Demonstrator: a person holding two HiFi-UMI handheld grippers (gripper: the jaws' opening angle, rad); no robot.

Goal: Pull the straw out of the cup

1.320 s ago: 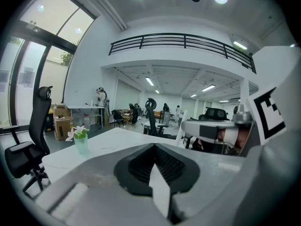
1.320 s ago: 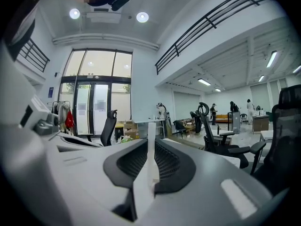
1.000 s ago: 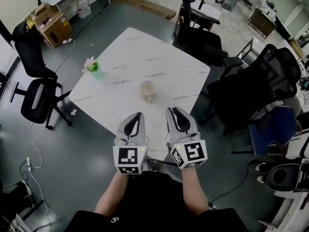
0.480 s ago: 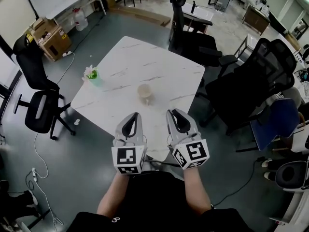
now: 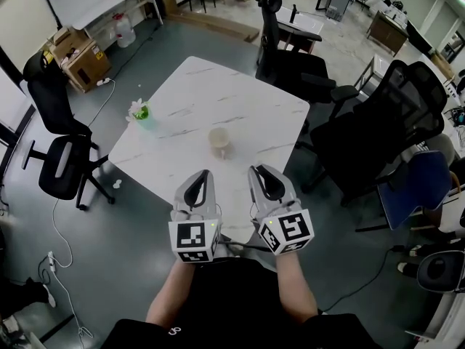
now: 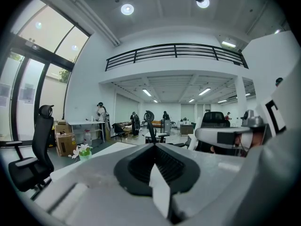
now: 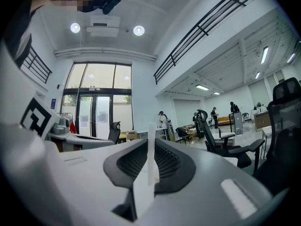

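A beige cup [image 5: 219, 139] stands on the white marble table [image 5: 240, 104], near its front middle. A straw is too small to make out in the head view. My left gripper [image 5: 205, 174] and right gripper [image 5: 256, 170] hover side by side over the table's near edge, short of the cup. Both are shut with nothing between the jaws. The left gripper [image 6: 153, 145] and the right gripper [image 7: 150, 140] point level across the room, so the cup is hidden in both gripper views.
A small green pot with white flowers [image 5: 139, 110] sits at the table's left corner, also the pot [image 6: 83, 152]. Black office chairs stand left [image 5: 54, 151] and right [image 5: 378, 133]. A cardboard box [image 5: 80, 53] lies far left. People stand at desks far back.
The head view has shifted slightly, so the table and cup sit a little higher and left in frame. Both grippers stay shut in nearly the same place.
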